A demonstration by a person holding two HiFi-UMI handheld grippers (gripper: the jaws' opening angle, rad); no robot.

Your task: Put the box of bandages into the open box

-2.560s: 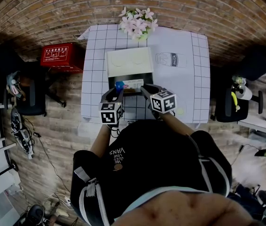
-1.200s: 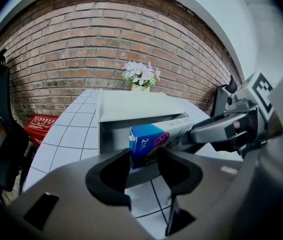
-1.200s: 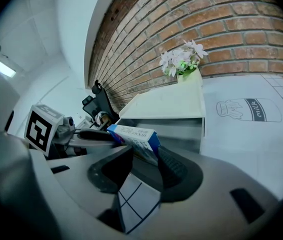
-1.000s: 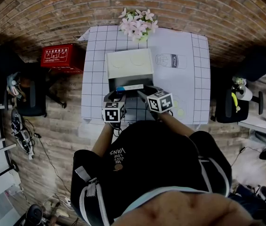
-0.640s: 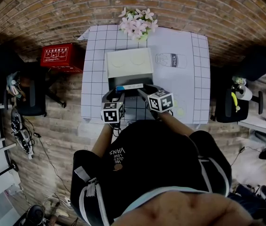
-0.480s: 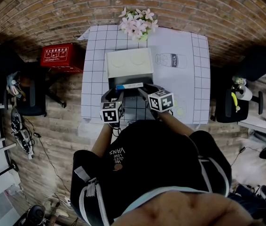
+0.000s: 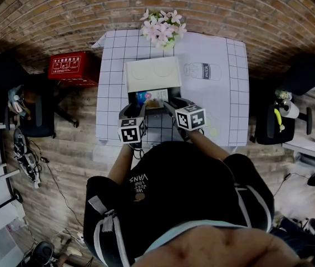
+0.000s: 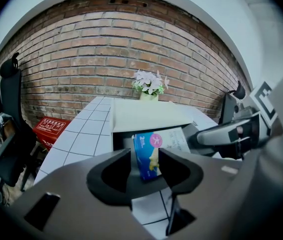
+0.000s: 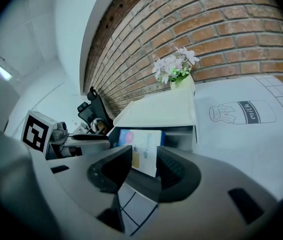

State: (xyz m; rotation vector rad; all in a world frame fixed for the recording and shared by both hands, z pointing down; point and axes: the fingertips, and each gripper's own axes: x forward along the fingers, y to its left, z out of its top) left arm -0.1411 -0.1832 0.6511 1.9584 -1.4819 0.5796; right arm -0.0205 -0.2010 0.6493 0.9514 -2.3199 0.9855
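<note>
A brick wall [image 7: 230,10] backed the grid-clothed worktop [image 7: 110,65], which stood on a wood-plank floor [image 7: 63,171] with a red crate [image 7: 71,67] (white print on top) and a black chair [image 7: 35,118] beside it.

Blue-and-white box of bandages [image 7: 151,98], cream open box [image 7: 152,74], grid-patterned white tablecloth [image 7: 113,60], red crate [image 7: 73,67]

Office-type workroom, identified by a brick wall [image 7: 213,4] and wood-plank floor [image 7: 63,154] surrounding a table [image 7: 113,65] with a gridded cover, flanked by black swivel chairs [image 7: 269,124], a white side desk [image 7: 313,129], a red box [image 7: 71,67] and loose floor cables [image 7: 50,174].
</note>
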